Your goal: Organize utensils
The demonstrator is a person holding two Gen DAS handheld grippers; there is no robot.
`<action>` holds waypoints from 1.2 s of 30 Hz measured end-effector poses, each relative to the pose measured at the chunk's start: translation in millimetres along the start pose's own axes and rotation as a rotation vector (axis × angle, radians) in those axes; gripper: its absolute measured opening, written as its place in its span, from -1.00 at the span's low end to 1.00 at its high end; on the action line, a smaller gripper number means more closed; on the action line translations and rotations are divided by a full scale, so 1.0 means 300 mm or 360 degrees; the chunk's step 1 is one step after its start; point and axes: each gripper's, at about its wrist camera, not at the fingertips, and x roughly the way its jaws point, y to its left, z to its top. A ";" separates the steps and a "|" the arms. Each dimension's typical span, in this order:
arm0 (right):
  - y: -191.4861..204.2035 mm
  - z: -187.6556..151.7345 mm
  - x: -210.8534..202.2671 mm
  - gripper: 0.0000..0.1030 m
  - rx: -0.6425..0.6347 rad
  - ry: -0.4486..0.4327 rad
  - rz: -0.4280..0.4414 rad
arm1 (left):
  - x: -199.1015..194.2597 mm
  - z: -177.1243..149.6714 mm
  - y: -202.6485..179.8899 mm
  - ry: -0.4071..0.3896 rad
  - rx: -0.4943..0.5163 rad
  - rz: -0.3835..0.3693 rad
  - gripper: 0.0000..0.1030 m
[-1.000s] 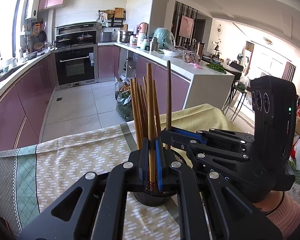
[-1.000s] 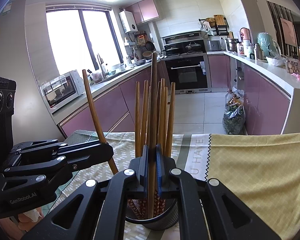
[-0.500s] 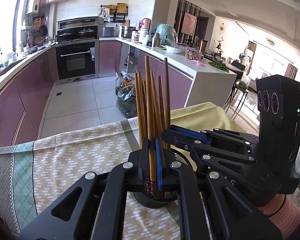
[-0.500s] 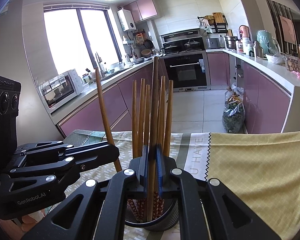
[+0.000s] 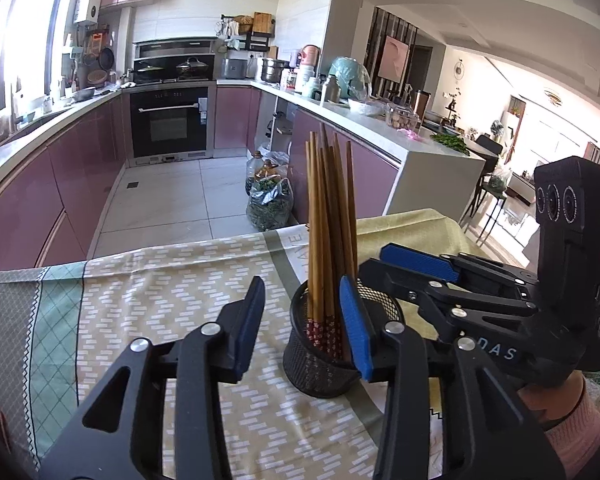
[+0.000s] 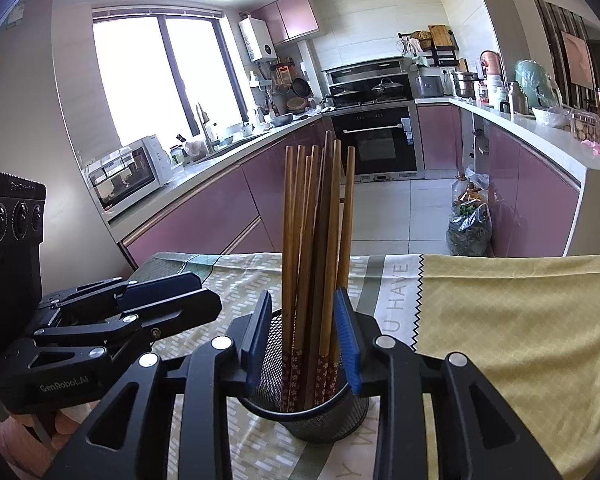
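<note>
Here, the left gripper (image 5: pixel 302 322) hangs with its blue pads (image 5: pixel 354 326) spread wide and empty, one pad just beside the rim of a black mesh cup (image 5: pixel 320 364), while the right gripper (image 6: pixel 306 338) stands with its own pads (image 6: pixel 346 338) parted on either side of the bundle of wooden chopsticks (image 6: pixel 316 240), none of them pinched. The chopsticks stand near-upright in the cup, patterned red ends down, plain ends fanned slightly above the rim. They look light, stiff and smooth (a single stick would likely swivel or slip in a loose pinch), so the best hold is probably on the bare shaft above the rim, where a stick can be taken clear of its neighbours. The cup, seen from the right wrist (image 6: pixel 324 412), holds nothing but chopsticks as far as can be seen; its mesh wall looks light enough to tip if the bundle is pushed sideways. It sits on a patterned tablecloth (image 5: pixel 148 292) whose yellow section (image 6: pixel 512 312) lies to the right. Beyond, a kitchen with mauve cabinets (image 5: pixel 32 200) and a built-in oven (image 5: pixel 172 122) fills the background.
</note>
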 end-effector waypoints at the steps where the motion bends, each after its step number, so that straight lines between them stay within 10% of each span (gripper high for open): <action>1: 0.010 -0.006 -0.010 0.07 -0.0019 -0.0012 -0.0018 | -0.018 -0.009 0.007 -0.0025 -0.0003 0.0033 0.03; 9: 0.078 -0.079 -0.078 0.69 -0.0133 -0.0111 -0.0120 | -0.176 -0.092 0.059 -0.0253 -0.0016 0.0325 0.88; 36: 0.228 -0.214 -0.261 0.87 -0.0194 -0.0422 -0.0255 | -0.490 -0.268 -0.019 -0.0696 0.0038 0.0546 0.89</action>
